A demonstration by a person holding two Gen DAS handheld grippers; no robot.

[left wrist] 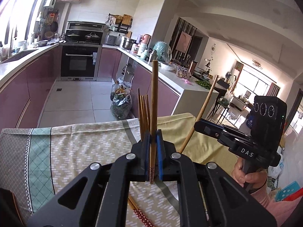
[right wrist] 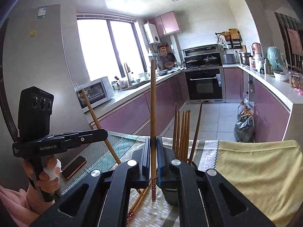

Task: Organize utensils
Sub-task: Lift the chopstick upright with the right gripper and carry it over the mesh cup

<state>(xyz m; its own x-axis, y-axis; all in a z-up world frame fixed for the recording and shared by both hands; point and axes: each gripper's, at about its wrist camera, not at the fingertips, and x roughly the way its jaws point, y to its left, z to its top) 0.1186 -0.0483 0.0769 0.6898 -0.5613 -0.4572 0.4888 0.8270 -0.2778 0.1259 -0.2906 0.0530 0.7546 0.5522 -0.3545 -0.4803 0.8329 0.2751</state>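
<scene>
Each of your grippers is clamped on a single wooden chopstick. In the left wrist view the left gripper (left wrist: 153, 141) pinches its chopstick (left wrist: 154, 102) low on the shaft, just above the patterned end, so the long axis stands nearly upright with the plain end high. The right gripper (right wrist: 153, 151) holds the other chopstick (right wrist: 153, 117) the same way, upright, patterned end hanging below the jaws.

What the next move turns on is the dark holder cup (right wrist: 171, 193): it sits just right of and below your right gripper, on the patterned tablecloth (right wrist: 255, 170), with a bundle of chopsticks (right wrist: 182, 134) already standing in it. Your right hand looks nearer. Its stick is already about parallel to the bundle, so I judge you need mostly a shift right, then down. More chopsticks (right wrist: 136, 206) lie flat on the cloth near its front edge, not yet collected.
</scene>
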